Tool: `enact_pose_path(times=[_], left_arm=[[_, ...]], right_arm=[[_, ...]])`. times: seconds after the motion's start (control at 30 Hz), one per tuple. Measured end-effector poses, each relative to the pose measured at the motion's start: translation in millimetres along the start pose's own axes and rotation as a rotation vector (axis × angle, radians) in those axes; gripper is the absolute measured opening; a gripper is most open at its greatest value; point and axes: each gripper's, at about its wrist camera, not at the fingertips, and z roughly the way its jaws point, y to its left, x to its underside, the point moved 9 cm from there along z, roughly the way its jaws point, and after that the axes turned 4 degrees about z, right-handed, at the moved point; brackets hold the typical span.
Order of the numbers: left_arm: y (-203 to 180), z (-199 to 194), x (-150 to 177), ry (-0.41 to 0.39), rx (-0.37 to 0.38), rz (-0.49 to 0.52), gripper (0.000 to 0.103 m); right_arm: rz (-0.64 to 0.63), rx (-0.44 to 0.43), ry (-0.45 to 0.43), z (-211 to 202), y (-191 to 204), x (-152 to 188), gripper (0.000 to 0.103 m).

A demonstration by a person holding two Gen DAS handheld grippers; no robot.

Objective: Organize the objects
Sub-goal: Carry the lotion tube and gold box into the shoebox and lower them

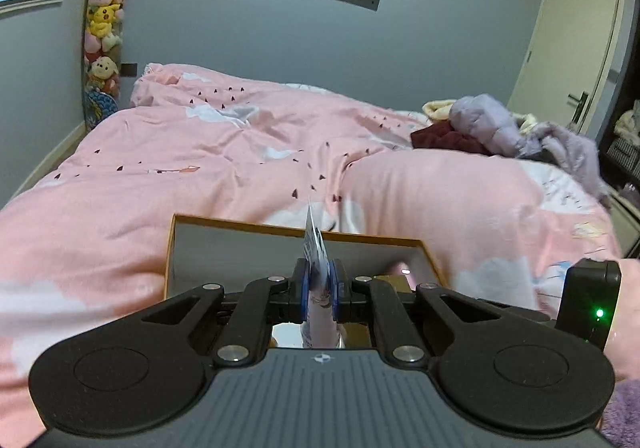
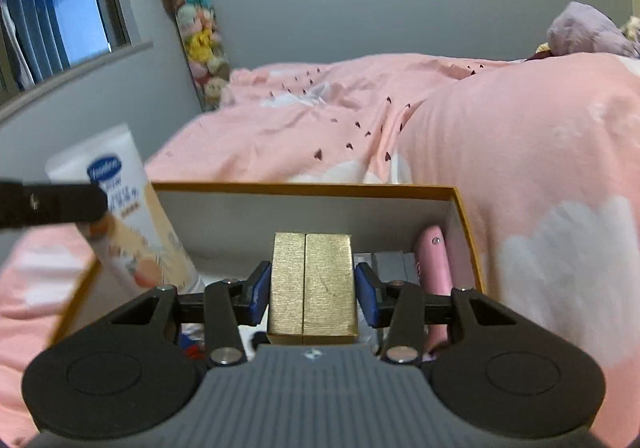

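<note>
From the left wrist camera, the left gripper (image 1: 320, 284) is clamped tight on a flat squeeze tube (image 1: 316, 248), seen edge-on so it looks like a thin blade rising between the blue pads (image 1: 304, 288). The tube's crimped end sticks up and forward past the fingertips, above the near part of an open box (image 1: 240, 226) with an orange rim that sits on the pink duvet (image 1: 200, 151). A heap of lilac and dark red clothes (image 1: 500, 127) lies at the far right of the bed.

From the right wrist camera, the right gripper (image 2: 312, 288) is closed on a gold box (image 2: 312, 284), its blue pads (image 2: 370, 300) pressed to both sides; the box stands upright between the fingers, over the open box (image 2: 304, 189). Inside, against the right wall, lies a pink device (image 2: 434, 268), with grey items just beside it. At left, the squeeze tube (image 2: 120, 187) shows its broad face with a blue oval logo, tilted over the box's left edge, a black finger of the left gripper (image 2: 56, 203) crossing it.
</note>
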Motion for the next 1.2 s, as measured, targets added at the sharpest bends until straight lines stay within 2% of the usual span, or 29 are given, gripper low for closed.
enact_pose_path(times=[0.17,0.27,0.57,0.7,0.87,1.07,1.2], left_arm=[[9.2,42.2,6.6,0.055,-0.042,0.024,0.011],[9.1,58.1,12.1,0.073,-0.056,0.037,0.011],[8.0,85.0,21.4,0.109,-0.040,0.015,0.011],[3.8,94.6,27.4,0.126,-0.037,0.031,0.011],[-2.3,101.4,34.4,0.140,-0.045,0.051,0.011],[-14.1,101.7,36.3,0.113,-0.082,0.119,0.011],[-22.8,104.2,41.8,0.129,-0.103,0.141,0.011]], right_arm=[[-0.048,-0.006,0.105,39.0,1.5,3.6,0.047],[-0.065,-0.006,0.136,51.9,1.8,5.7,0.047],[-0.115,-0.003,0.135,61.3,3.1,7.8,0.047],[-0.158,0.025,0.124,62.9,4.5,8.1,0.048],[-0.153,0.029,0.128,58.1,0.8,4.9,0.048],[-0.141,0.038,0.090,19.2,-6.0,7.7,0.052],[-0.048,-0.009,0.130,-1.7,-13.5,24.8,0.053]])
